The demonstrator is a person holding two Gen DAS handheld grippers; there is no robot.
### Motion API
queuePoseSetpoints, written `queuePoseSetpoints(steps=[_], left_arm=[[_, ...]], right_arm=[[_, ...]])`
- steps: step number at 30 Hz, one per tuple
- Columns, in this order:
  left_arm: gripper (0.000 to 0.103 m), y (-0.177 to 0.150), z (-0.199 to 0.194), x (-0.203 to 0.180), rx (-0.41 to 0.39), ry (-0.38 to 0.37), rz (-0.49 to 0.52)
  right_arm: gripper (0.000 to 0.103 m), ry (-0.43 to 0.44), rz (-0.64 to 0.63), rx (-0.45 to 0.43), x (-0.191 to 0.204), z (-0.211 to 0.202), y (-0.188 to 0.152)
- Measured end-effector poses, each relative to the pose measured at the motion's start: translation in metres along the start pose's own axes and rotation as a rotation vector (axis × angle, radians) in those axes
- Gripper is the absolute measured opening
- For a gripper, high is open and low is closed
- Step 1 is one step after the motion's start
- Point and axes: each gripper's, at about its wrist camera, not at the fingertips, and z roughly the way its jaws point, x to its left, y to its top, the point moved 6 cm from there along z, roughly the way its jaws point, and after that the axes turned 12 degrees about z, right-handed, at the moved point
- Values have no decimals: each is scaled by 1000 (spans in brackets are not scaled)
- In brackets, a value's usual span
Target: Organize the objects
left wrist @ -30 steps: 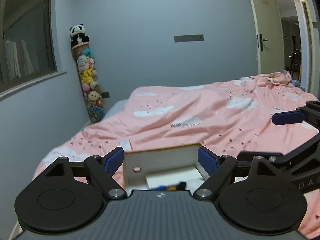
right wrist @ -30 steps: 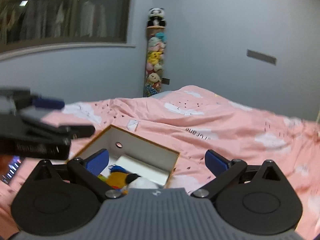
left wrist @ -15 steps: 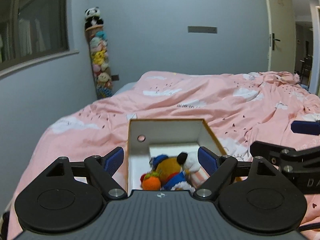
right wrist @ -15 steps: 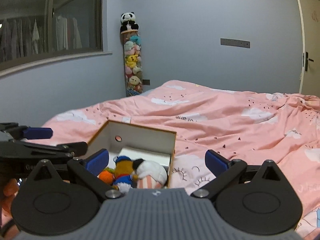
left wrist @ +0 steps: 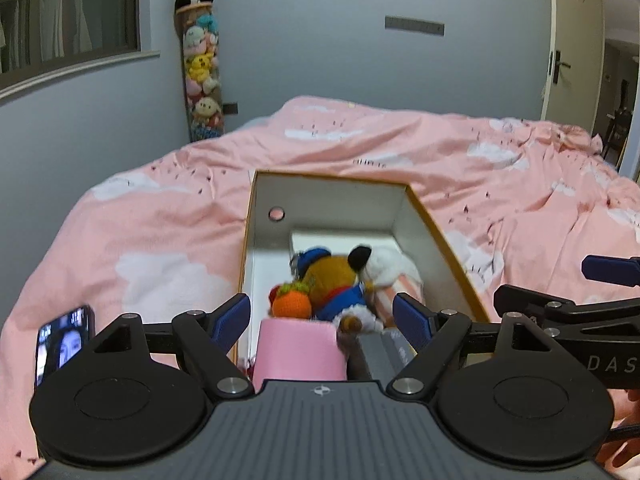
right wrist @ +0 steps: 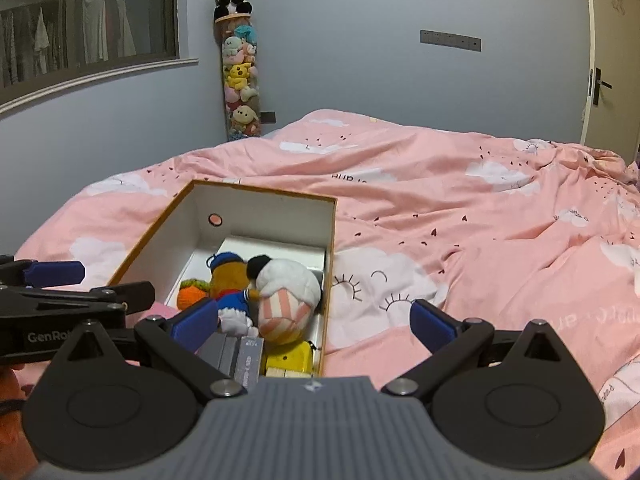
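Note:
An open cardboard box point(left wrist: 276, 240) point(right wrist: 264, 216) lies on the pink bed. In it are a duck plush point(left wrist: 332, 280) point(right wrist: 228, 276), an orange knitted toy point(left wrist: 290, 304) point(right wrist: 192, 294), a white and pink striped plush point(right wrist: 288, 296), a pink object point(left wrist: 298, 354), a grey box point(right wrist: 236, 354) and a yellow item point(right wrist: 288, 360). My left gripper point(left wrist: 322, 316) is open and empty above the box's near end. My right gripper point(right wrist: 312, 320) is open and empty, straddling the box's right wall. Each gripper shows at the edge of the other's view.
A phone point(left wrist: 64, 344) with a lit screen lies on the pink duvet point(right wrist: 480, 240) left of the box. A tall tube of plush toys point(right wrist: 240, 80) stands in the far corner. A window point(left wrist: 68, 28) is at left, a door point(left wrist: 576, 40) at right.
Both grippers have moved up and tilted downward toward the box, so its contents now show fully. The phone has come into the left wrist view. Both stayed open.

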Motion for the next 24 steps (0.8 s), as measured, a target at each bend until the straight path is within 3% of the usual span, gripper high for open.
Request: queuePoseSetpoints(steps=[16, 24], left_arm=[[91, -18, 15, -4, 116, 14, -8], [91, -21, 18, -7, 138, 0, 0]], right_arm=[[102, -11, 48, 140, -7, 22, -21], [102, -25, 73, 182, -13, 28, -26]])
